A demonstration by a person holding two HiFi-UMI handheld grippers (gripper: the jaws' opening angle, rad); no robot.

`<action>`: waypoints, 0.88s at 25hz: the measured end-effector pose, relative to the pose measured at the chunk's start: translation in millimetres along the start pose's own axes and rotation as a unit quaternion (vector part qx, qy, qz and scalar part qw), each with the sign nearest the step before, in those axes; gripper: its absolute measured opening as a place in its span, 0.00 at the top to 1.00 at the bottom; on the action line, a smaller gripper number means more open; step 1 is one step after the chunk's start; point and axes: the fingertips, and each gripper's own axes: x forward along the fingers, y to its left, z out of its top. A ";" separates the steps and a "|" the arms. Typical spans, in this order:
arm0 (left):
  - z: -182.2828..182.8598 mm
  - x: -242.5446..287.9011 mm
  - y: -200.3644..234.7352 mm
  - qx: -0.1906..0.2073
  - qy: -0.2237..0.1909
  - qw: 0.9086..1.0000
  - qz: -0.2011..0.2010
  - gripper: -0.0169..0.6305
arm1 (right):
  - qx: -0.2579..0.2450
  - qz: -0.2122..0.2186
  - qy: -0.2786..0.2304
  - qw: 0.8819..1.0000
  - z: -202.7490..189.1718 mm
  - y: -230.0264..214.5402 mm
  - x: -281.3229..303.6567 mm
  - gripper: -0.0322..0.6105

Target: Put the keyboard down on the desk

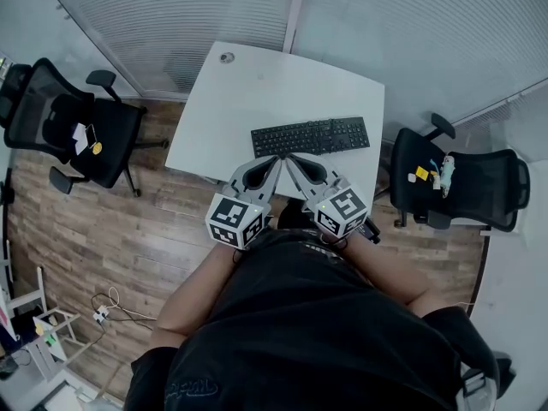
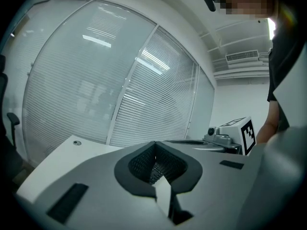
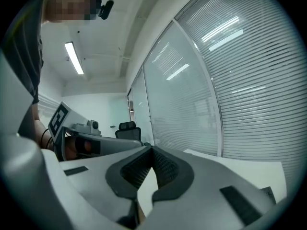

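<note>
Plainly empty, the left gripper (image 1: 275,161) and the right gripper (image 1: 291,160) each hold their jaws closed tip to tip, both pointing just beside the near edge of the black keyboard (image 1: 310,136), which lies flat on the white desk (image 1: 257,84).

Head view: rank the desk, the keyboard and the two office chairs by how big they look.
1. desk, largest.
2. chair at the view's left and chair at the view's right: about alike, too close to rank.
3. keyboard, smallest.
</note>
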 end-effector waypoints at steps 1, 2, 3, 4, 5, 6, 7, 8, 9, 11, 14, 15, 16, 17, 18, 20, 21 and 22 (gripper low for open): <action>-0.2 -1.2 -2.8 -0.001 -0.002 1.000 -0.001 0.95 | -0.005 0.000 0.000 1.000 -0.5 2.8 -3.7 0.92; -0.8 -2.4 -5.0 -0.001 -0.003 1.000 -0.001 0.95 | -0.009 0.000 0.001 1.000 -1.3 5.3 -6.8 0.92; -2.0 -3.9 -6.6 0.000 -0.004 1.000 -0.002 0.95 | -0.013 0.000 0.001 1.000 -2.3 7.6 -9.4 0.92; -3.9 -5.8 -8.0 0.001 -0.003 1.000 -0.002 0.95 | -0.015 -0.001 0.003 1.000 -3.5 9.7 -11.8 0.92; -6.5 -8.0 -9.6 0.000 -0.002 1.000 -0.002 0.95 | -0.017 -0.002 0.005 1.000 -4.9 11.6 -14.4 0.92; -9.5 -9.9 -11.5 -0.001 -0.001 1.000 -0.001 0.95 | -0.018 -0.002 0.007 1.000 -6.5 13.4 -17.3 0.92; -12.4 -11.4 -13.6 -0.003 0.001 1.000 0.000 0.95 | -0.018 -0.002 0.009 1.000 -8.1 15.0 -20.2 0.92; -14.4 -12.1 -15.4 -0.004 0.002 1.000 0.001 0.95 | -0.018 -0.001 0.009 1.000 -9.5 16.4 -22.9 0.92; -15.4 -12.0 -16.8 -0.004 0.002 1.000 0.002 0.95 | -0.018 0.000 0.009 1.000 -10.5 17.4 -25.0 0.92; -16.1 -11.1 -20.2 -0.003 0.003 1.000 0.004 0.95 | -0.015 0.000 0.008 1.000 -12.0 17.9 -28.9 0.92; -19.8 -8.9 -28.2 0.002 0.008 1.000 0.004 0.95 | -0.017 -0.002 0.008 1.000 -13.6 16.6 -36.7 0.92; -21.3 -7.5 -30.7 0.003 0.011 1.000 0.004 0.95 | -0.018 -0.003 0.007 1.000 -13.7 15.6 -39.4 0.92; -22.6 -5.8 -33.4 0.004 0.013 1.000 0.004 0.95 | -0.019 -0.003 0.005 1.000 -13.7 14.5 -42.4 0.92; -23.9 -3.7 -36.8 0.005 0.015 1.000 0.004 0.95 | -0.019 -0.004 0.003 1.000 -13.5 13.1 -45.9 0.92; -25.1 -1.4 -41.0 0.006 0.016 1.000 0.005 0.95 | -0.019 -0.004 0.001 1.000 -13.4 11.4 -50.2 0.92; -26.2 3.7 -51.8 0.008 0.015 1.000 0.006 0.95 | -0.017 -0.006 0.000 1.000 -13.5 6.4 -61.0 0.92; -26.2 6.4 -57.8 0.008 0.013 1.000 0.006 0.95 | -0.017 -0.006 0.000 1.000 -13.4 3.9 -67.0 0.92; -26.7 9.4 -64.0 0.009 0.012 1.000 0.006 0.95 | -0.018 -0.006 -0.001 1.000 -13.2 1.6 -73.2 0.92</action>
